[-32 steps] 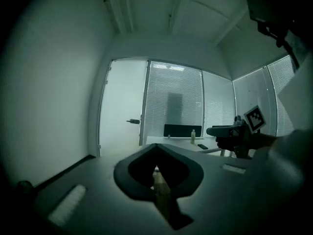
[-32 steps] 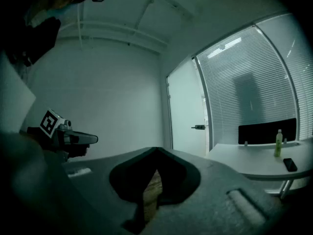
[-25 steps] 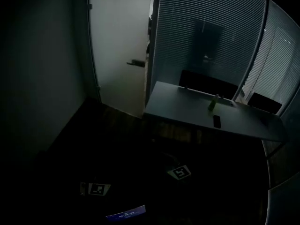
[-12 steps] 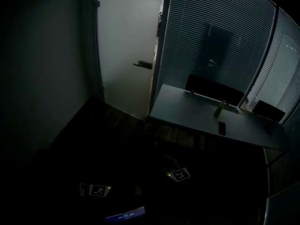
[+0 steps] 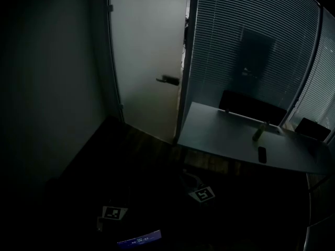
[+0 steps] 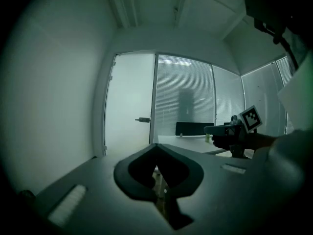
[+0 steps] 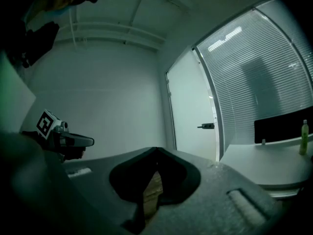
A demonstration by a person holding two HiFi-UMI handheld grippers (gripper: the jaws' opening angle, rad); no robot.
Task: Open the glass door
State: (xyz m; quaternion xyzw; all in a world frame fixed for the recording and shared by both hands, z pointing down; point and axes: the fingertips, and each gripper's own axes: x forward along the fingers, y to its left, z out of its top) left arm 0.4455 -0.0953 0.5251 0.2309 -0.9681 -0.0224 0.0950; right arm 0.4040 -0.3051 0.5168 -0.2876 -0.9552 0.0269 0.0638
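The glass door (image 5: 146,61) is standing at the far end of the dark room, pale and frosted. A plain wall (image 5: 52,88) is running along its left and a glass partition with blinds (image 5: 235,46) is running off to its right. Its dark handle (image 5: 167,80) is sticking out near the door's right edge, about halfway up.

Both grippers are hanging at the near end of the room, well apart from the door, with bare dark floor lying between. In the head view only their marker cubes are showing clearly, the left one (image 5: 114,212) nearer and the right one (image 5: 202,194) a little farther in.

The left gripper (image 6: 156,147) is pointing towards the door with its jaws clenched together and nothing between them. In its view the door is lying straight ahead and slightly left of the jaw tips, far off.

The right gripper (image 7: 156,151) is also closed tight on nothing, its tips meeting. The door and handle are showing far ahead and to the right of its jaws.

Each gripper is appearing in the other's view, side by side and not touching.

A grey table (image 5: 225,135) is standing to the right of the door against the partition, carrying a green bottle (image 5: 258,133).
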